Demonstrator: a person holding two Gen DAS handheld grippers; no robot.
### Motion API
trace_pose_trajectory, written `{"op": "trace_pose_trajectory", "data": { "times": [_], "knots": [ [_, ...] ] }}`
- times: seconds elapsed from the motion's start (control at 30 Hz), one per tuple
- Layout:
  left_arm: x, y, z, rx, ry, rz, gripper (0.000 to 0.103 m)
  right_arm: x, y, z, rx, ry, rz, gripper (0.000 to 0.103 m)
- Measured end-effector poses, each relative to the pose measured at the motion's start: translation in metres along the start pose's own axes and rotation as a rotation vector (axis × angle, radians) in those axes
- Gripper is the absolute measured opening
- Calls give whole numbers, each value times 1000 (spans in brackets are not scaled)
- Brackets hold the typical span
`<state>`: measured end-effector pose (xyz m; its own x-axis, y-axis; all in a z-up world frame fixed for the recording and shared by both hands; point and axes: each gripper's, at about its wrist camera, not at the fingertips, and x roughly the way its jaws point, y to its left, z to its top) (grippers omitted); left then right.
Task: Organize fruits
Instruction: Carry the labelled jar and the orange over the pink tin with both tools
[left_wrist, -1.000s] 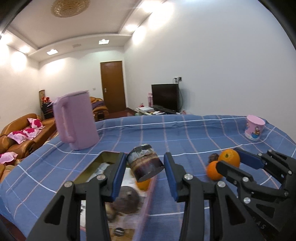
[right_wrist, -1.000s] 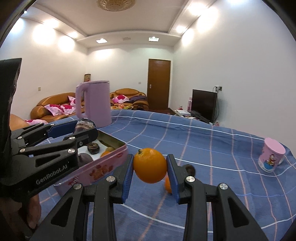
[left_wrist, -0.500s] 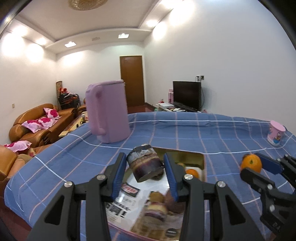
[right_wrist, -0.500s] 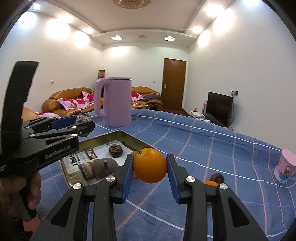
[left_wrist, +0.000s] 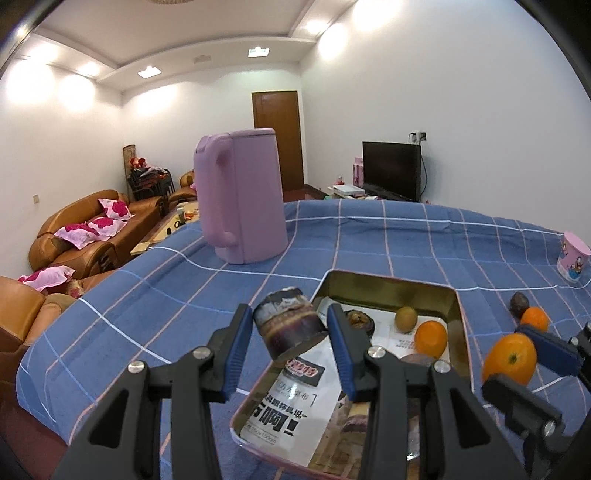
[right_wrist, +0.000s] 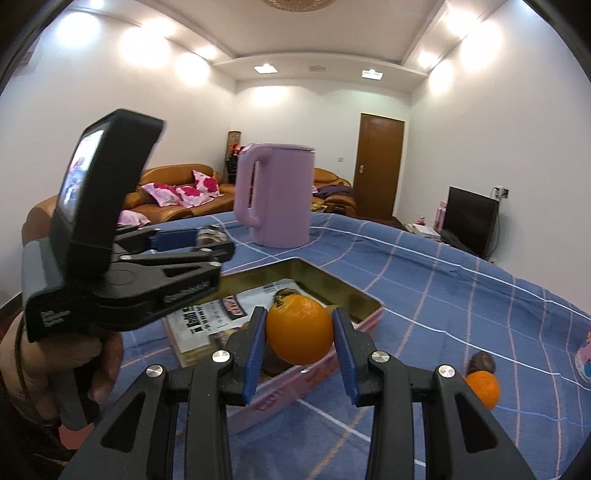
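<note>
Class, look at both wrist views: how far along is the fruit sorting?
Done: the tin already holds an orange, a kiwi and some dark fruit. In hand: the left gripper clamps a dark purple piece and the right gripper a second orange, both near the tin. Left: a small orange and a dark fruit lie on the cloth.

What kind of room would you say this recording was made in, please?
Most likely a home living room: brown leather sofas with pink cushions, a television on a low stand, and a table under a blue checked cloth.
</note>
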<state>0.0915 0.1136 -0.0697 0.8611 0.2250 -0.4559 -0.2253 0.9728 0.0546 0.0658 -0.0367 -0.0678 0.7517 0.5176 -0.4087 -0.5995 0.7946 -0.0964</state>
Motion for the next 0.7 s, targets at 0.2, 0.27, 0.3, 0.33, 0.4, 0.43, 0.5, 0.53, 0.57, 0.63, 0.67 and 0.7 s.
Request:
{"op": "trace_pose_trajectory", "data": {
  "times": [0.2,0.27,0.3,0.33,0.4,0.43,0.5,0.53,0.57,0.63,0.67,0.7],
  "knots": [
    [0,1,-1,3,7,2,44,6,9,2,-9,16,22,38],
    [1,2,-1,2,12,4,44,7,10,4,-13,19,27,38],
    [2,2,-2,2,16,2,44,8,11,4,-16,23,30,38],
    [4,2,-2,2,19,2,44,9,11,4,-18,29,32,38],
    [6,2,-3,4,29,3,44,11,12,5,-23,37,37,38],
    [7,2,-3,3,32,3,44,12,12,5,-24,40,39,38],
    [7,2,-4,6,35,1,44,14,13,4,-25,52,48,38],
    [8,2,-5,7,37,1,44,15,13,4,-26,57,52,38],
    [8,2,-4,7,39,1,44,17,14,4,-29,62,54,38],
    [10,3,-5,7,45,0,44,19,15,4,-32,75,60,38],
    [10,3,-5,7,48,-1,44,20,15,4,-31,80,65,38],
    [12,4,-5,8,55,0,44,22,15,3,-30,90,76,38]
  ]
}}
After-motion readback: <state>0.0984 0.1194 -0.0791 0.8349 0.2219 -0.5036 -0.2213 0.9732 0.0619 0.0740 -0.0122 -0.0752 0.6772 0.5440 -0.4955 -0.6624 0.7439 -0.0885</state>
